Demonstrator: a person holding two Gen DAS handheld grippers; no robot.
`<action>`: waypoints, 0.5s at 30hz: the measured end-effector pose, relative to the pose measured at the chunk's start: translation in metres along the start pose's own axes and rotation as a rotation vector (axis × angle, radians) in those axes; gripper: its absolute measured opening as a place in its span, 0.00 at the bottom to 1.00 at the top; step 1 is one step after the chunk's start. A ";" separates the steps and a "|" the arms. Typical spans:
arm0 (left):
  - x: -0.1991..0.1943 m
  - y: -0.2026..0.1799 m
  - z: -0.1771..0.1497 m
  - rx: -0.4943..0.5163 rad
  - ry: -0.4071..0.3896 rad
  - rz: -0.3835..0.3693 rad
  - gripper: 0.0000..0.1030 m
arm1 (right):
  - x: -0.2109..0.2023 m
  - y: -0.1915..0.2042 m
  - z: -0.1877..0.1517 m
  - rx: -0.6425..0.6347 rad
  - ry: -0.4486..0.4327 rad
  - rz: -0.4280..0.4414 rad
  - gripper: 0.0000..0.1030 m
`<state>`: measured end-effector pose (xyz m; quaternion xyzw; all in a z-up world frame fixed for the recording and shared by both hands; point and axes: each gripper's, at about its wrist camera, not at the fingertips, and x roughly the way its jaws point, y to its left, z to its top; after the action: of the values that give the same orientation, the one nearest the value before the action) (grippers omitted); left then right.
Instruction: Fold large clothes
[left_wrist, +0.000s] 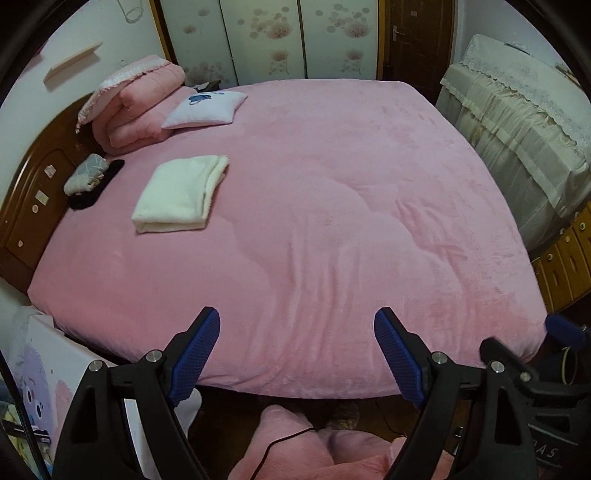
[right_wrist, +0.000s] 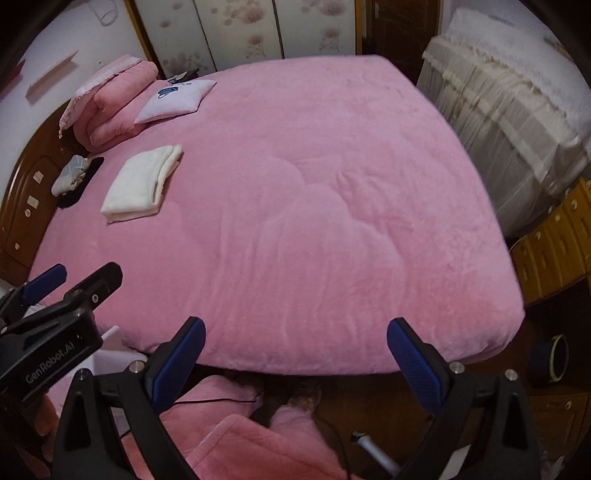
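Both pairs of jaws stand spread wide with nothing between them: the left gripper (left_wrist: 297, 332) and the right gripper (right_wrist: 295, 343) hang side by side above the near edge of the bed, pointing steeply down.

What looks like the garment to be folded, a white fleecy piece (left_wrist: 181, 194), already lies in a neat rectangle on the pink bedspread (left_wrist: 332, 221), well away from both grippers and toward the headboard (left_wrist: 33, 199). By the look of it, that fold is finished.

More pink fleece (right_wrist: 240, 435) lies bunched on the floor below the bed's edge, just under the grippers; whether it is clothing I cannot tell. If it is the next piece, the sound way is to pinch it at two well-separated points along one hem, lift it clear of the black cable (right_wrist: 214, 400) that crosses it, and spread it flat on the open middle of the bed before any fold.

A small white cushion (left_wrist: 205, 109) and a stacked pink quilt (left_wrist: 140, 107) sit farther off by the headboard.
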<state>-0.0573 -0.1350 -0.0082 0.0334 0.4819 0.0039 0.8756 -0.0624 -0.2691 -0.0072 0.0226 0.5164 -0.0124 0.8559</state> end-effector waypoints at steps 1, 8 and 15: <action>0.002 0.002 -0.002 -0.009 0.006 -0.005 0.82 | 0.002 0.003 -0.002 -0.020 -0.022 -0.023 0.96; 0.015 0.011 -0.010 -0.048 0.015 -0.043 0.82 | 0.036 0.011 -0.012 -0.031 0.089 0.037 0.96; 0.023 0.009 -0.006 -0.049 0.039 -0.053 0.87 | 0.019 0.003 -0.008 0.000 -0.011 0.016 0.96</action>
<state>-0.0499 -0.1251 -0.0307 -0.0008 0.4994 -0.0067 0.8663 -0.0601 -0.2661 -0.0275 0.0270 0.5117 -0.0057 0.8587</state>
